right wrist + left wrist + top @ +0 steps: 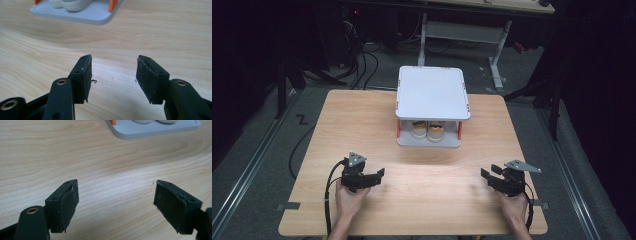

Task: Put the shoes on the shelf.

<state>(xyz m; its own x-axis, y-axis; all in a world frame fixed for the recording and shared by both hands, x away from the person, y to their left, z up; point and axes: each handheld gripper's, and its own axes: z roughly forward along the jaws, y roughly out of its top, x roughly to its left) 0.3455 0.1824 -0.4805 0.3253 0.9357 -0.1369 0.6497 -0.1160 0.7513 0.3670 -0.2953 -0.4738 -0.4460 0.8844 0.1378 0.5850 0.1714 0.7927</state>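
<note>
Jaws of both grippers stand released, with nothing between them. From the high view, the left gripper [374, 176] and the right gripper [489, 172] are low over the pale wooden tabletop [362, 120], each well apart from the small grey rack [432, 92], on its near side. The rack has a flat smooth top plate with rounded corners, short orange posts, and a lower plate where a pair of white shoes [427, 131] sits. Bare wood lies open between the rack and both grippers.

Seen from the left gripper view, the black jaws carry rough, worn pads [70, 200], wide apart over the wood grain; the rack's lower plate [150, 130] is far ahead.

Seen from the right gripper view, the pads [147, 77] look frayed at the edges, and the rack's lower plate [92, 15] with one orange post [113, 5] is ahead, the shoes on it.
</note>
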